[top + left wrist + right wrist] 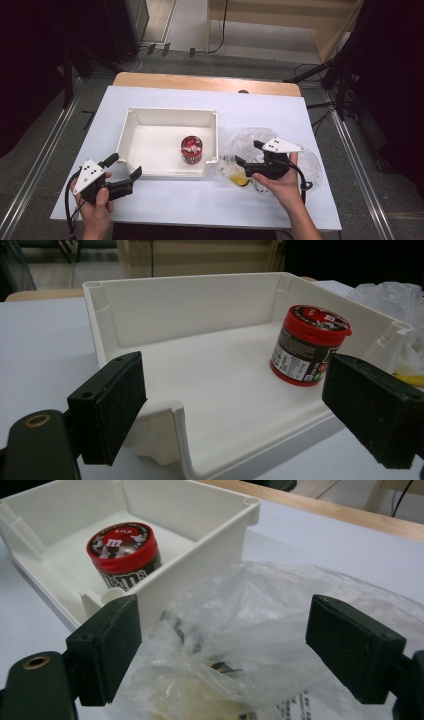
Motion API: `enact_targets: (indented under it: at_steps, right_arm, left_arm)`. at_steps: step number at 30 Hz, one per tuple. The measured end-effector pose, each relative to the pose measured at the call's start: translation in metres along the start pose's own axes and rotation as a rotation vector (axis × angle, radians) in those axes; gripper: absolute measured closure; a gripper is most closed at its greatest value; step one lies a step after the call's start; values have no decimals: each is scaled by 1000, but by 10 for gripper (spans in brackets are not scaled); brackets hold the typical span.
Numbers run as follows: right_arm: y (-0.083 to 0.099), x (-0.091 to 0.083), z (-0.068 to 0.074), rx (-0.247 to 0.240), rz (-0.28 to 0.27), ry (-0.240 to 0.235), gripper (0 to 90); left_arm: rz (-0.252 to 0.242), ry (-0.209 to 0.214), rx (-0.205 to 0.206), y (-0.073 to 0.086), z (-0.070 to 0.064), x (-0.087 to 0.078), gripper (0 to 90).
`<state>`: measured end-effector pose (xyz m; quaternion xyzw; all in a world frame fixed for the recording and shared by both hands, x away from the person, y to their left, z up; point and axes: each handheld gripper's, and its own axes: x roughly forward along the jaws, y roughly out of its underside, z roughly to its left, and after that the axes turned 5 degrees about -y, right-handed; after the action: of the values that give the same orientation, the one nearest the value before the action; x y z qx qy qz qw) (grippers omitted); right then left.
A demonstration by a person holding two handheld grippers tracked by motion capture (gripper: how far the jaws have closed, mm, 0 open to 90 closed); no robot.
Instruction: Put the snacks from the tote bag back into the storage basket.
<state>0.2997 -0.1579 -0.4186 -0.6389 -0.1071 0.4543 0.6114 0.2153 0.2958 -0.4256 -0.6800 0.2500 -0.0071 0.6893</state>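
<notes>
Both grippers open at the near edge of the bench, tray between them.

White tray (150, 142) sits mid-bench (200, 197) on the white cover; red-lidded candy tub (191, 149) stands upright inside it, near the right wall. Left gripper (125, 167) is held by the left hand (92, 197) just off the tray's near-left corner, jaws spread, nothing between them. Right gripper (248, 153) is held by the right hand (280, 182) over the crumpled clear plastic bag (260, 150) lying right of the tray, jaws apart. Something yellow (240, 180) shows at the bag's near edge.
</notes>
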Motion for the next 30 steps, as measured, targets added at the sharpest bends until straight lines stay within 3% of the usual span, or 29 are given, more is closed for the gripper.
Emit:
enact_targets:
  at_steps: [30]
  right_arm:
    - [42, -56, -42, 107, -38, 151, 152]
  left_arm:
    - [-5, -14, 2, -1, 7, -1, 105]
